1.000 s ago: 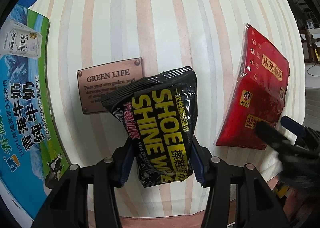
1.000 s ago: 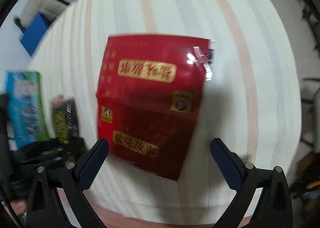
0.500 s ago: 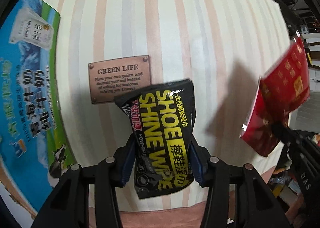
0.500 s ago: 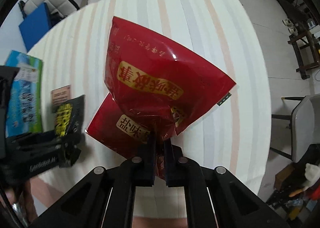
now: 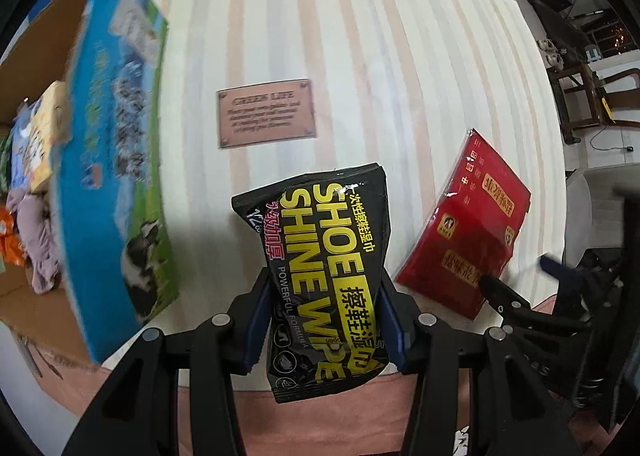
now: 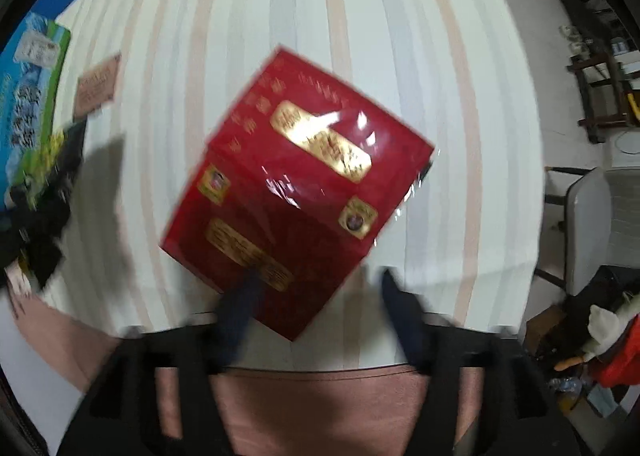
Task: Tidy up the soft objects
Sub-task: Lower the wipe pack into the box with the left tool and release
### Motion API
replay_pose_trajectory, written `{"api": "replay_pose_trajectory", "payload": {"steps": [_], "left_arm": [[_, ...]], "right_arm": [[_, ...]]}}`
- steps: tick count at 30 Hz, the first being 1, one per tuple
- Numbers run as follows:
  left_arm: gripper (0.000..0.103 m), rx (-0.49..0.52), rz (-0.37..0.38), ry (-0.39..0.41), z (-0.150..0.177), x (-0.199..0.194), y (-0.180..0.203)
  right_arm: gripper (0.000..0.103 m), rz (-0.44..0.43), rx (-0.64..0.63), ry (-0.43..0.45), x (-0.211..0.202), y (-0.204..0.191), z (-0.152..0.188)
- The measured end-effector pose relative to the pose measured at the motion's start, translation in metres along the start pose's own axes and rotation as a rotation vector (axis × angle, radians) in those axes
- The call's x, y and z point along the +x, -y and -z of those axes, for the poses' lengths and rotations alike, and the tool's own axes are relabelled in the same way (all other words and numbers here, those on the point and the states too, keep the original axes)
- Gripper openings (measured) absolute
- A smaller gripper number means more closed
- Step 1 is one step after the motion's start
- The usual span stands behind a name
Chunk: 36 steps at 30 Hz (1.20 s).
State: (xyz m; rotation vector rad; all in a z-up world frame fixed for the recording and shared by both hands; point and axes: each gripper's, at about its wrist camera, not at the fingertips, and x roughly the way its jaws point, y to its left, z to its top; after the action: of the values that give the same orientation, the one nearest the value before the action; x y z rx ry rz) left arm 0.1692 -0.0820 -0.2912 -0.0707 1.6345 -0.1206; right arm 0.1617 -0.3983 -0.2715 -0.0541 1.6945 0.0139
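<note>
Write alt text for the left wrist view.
The left gripper grips a black shoe shine wipes pack over a striped tablecloth. A red packet lies to its right, a brown plaque behind, a blue-green carton on the left.

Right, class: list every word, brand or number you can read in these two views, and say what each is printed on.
"SHOE SHINE WIPE", "POWERFUL FORMULA", "擦鞋湿巾", "12": black wipes pouch, clamped in the left hand-held gripper.
"GREEN LIFE": brown plaque on the striped tablecloth; its smaller lines are too blurred.
Red packet: gold Chinese labels, too blurred in both views.
Blue-green milk carton: print smeared by motion, unreadable.
</note>
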Motion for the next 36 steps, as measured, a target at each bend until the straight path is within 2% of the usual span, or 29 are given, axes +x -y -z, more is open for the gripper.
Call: {"api": "replay_pose_trajectory", "payload": {"steps": [1,6,8,9,12,14,17,22,25,30,36], "left_arm": [[0.045,-0.003,0.001,0.011,0.006,-0.004,0.000],[0.045,-0.012,0.023,0.099,0.020,-0.052,-0.023],[0.045,-0.018,0.032,0.139,0.021,-0.077,-0.040],[0.045,-0.017,0.025,0.160,0.021,-0.090,-0.050],[0.045,-0.025,0.003,0.211,0.022,-0.124,-0.083],[0.045,-0.039,-0.015,0.230,0.019,-0.139,-0.109],[0.045,-0.083,-0.027,0.232,0.015,-0.150,-0.150],[0.045,-0.145,0.014,0.174,0.009,-0.132,-0.210],[0.045,-0.167,0.082,0.102,0.003,-0.108,-0.237],[0.045,-0.175,0.141,0.037,-0.010,-0.071,-0.251],[0.046,-0.164,0.188,-0.020,-0.019,-0.050,-0.250]], "right_arm": [[0.092,0.011,-0.001,0.022,-0.009,-0.004,0.000],[0.095,0.030,-0.029,0.110,-0.058,-0.045,0.001],[0.103,0.039,-0.054,0.149,-0.072,-0.082,0.003],[0.103,0.045,-0.065,0.165,-0.072,-0.111,-0.006],[0.103,0.001,-0.067,0.193,-0.095,-0.177,-0.022],[0.103,-0.056,-0.064,0.224,-0.114,-0.208,-0.020],[0.103,-0.113,-0.069,0.257,-0.134,-0.255,-0.021],[0.103,-0.173,-0.105,0.252,-0.126,-0.341,-0.028],[0.103,-0.162,-0.131,0.226,-0.100,-0.379,-0.033],[0.103,-0.131,-0.147,0.190,-0.070,-0.417,-0.038],[0.103,-0.087,-0.157,0.172,-0.042,-0.438,-0.041]]}}
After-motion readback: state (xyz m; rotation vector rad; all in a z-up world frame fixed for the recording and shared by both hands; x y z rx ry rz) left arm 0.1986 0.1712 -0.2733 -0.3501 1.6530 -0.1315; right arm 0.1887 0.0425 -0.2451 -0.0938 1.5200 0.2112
